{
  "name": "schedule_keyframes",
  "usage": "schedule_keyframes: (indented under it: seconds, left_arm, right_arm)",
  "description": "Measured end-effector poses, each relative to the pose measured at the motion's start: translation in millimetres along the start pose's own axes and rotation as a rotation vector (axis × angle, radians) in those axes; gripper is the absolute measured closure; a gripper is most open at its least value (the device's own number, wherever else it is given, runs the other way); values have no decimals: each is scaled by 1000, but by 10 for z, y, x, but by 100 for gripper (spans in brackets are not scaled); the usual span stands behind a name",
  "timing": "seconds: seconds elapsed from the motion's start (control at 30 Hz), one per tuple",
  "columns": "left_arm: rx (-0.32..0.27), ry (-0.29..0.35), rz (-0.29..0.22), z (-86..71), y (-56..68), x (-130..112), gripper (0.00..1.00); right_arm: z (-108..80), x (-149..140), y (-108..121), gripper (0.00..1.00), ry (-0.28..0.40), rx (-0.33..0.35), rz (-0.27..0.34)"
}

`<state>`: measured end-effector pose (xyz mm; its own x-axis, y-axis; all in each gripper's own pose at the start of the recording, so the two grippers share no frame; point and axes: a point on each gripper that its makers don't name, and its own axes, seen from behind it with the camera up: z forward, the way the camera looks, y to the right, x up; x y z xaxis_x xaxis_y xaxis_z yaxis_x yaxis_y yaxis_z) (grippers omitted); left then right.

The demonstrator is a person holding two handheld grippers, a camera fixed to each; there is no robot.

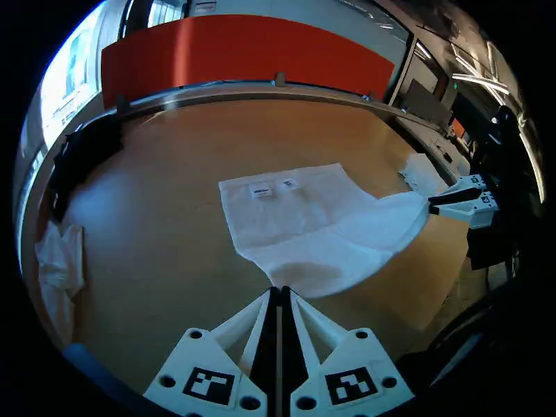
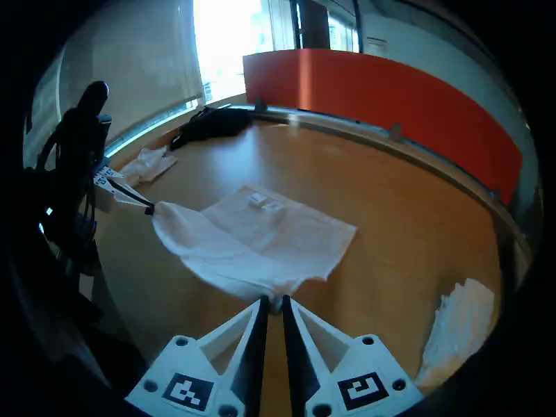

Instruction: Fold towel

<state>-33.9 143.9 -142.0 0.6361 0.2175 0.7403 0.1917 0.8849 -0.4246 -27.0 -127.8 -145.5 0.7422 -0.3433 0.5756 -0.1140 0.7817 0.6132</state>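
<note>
left gripper and right gripper each clamp a near corner of the white towel, the pinched corners hidden between their fingers and its far half flat on the wooden table, while the right gripper view adds a bright window beyond.

The towel is soft, matt white cloth; the surface is smooth, faintly glossy wood; the left hand-held gripper is matt plastic.

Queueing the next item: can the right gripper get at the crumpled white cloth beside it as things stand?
Probably not yet. The right gripper has its jaws shut on a corner of the towel, so it must let go first. The table toward the crumpled white cloth looks unobstructed.
</note>
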Motion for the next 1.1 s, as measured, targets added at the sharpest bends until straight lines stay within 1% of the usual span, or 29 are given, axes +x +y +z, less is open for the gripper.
schedule_keyframes:
  seconds: [0.17, 0.43, 0.63, 0.83, 1.1]
  left_arm:
    - [-7, 3, -8, -15, 16, 21, 96]
    - [-4, 14, 2, 46, -39, 145, 96]
    - [3, 30, 5, 139, -108, 296, 96]
    - [15, 49, 6, 248, -204, 488, 96]
    - [28, 62, 14, 436, -325, 724, 96]
  right_arm:
    - [-22, -26, 1, 85, -9, -3, 0]
    - [55, 35, 100, 85, -12, -11, 3]
    - [192, 119, 256, 85, -17, -23, 1]
    - [360, 258, 445, 85, -14, -39, -2]
    - [569, 408, 696, 85, -20, -62, -12]
